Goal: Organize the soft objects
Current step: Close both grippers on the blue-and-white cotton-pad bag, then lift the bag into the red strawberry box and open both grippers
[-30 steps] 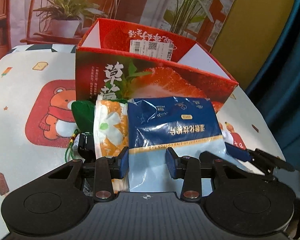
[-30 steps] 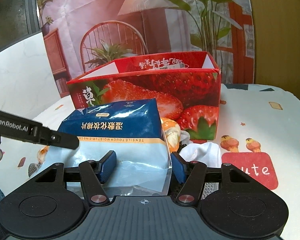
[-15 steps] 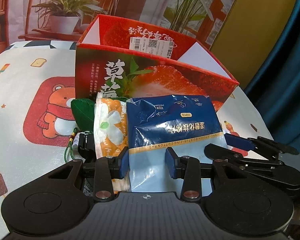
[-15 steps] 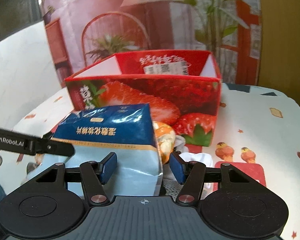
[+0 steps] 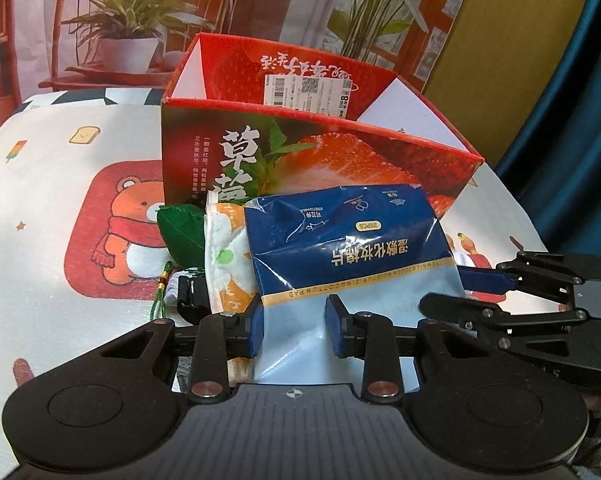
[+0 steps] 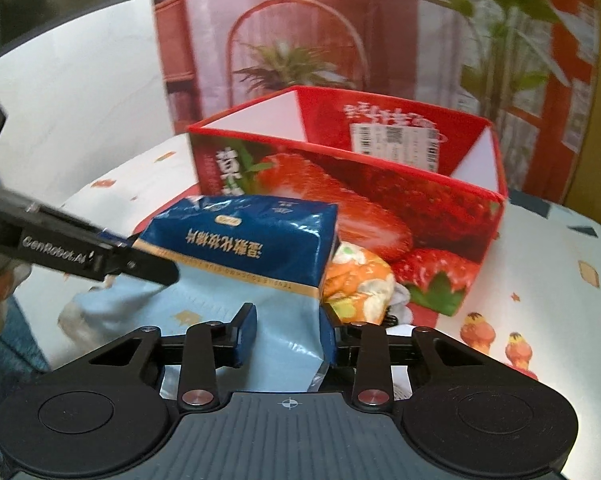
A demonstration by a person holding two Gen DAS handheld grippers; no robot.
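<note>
A blue cotton pad pack (image 5: pixel 352 248) is held above the table in front of the red strawberry box (image 5: pixel 300 152). My left gripper (image 5: pixel 294 330) is shut on the pack's pale lower end. My right gripper (image 6: pixel 286 332) is shut on the same pack (image 6: pixel 240 248) from the other side. The right gripper also shows at the right of the left wrist view (image 5: pixel 540 300), and a left gripper finger (image 6: pixel 80 252) crosses the right wrist view. An orange and white soft packet (image 5: pixel 224 256) lies beside the pack, and shows in the right wrist view (image 6: pixel 356 280).
A green soft item (image 5: pixel 180 232) with a green cord (image 5: pixel 160 292) lies left of the orange packet. The box (image 6: pixel 380 200) is open on top with a white label inside. The tablecloth (image 5: pixel 60 200) has cartoon prints. A printed backdrop stands behind.
Both grippers have lifted the blue pack and carried it nearer the box. The right gripper's jaws have drawn closer on the pack, and it has swung in toward the left gripper.
</note>
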